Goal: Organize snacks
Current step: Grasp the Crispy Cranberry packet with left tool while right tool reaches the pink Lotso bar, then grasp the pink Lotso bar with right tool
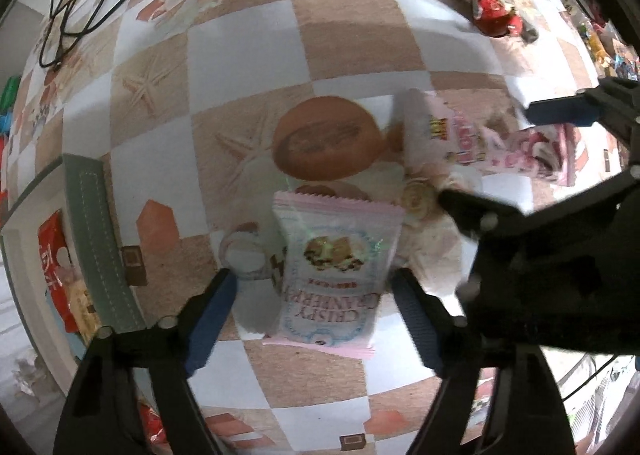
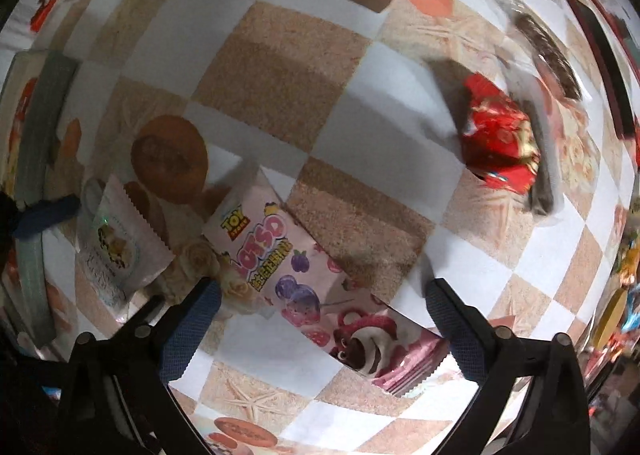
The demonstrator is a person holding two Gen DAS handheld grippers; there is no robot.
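Note:
A white and pink Crispy Cranberry packet (image 1: pixel 334 275) lies on the checkered tablecloth between the fingers of my open left gripper (image 1: pixel 316 287); it also shows in the right wrist view (image 2: pixel 120 243). A pink Toy Story Lotso packet (image 2: pixel 316 291) lies between the fingers of my open right gripper (image 2: pixel 320 295); it also shows in the left wrist view (image 1: pixel 492 143). A round brown snack (image 1: pixel 326 143) lies just beyond the cranberry packet, and it shows in the right wrist view (image 2: pixel 170 159). The right gripper (image 1: pixel 500 151) appears at the right of the left wrist view.
A green-rimmed box (image 1: pixel 90 243) holding red packets (image 1: pixel 56 263) stands at the left. A red wrapped snack (image 2: pixel 500 139) and a dark chocolate bar (image 2: pixel 548 51) lie at the far right. Black cables (image 1: pixel 80 3) lie at the far left. More snacks (image 1: pixel 604 43) crowd the right edge.

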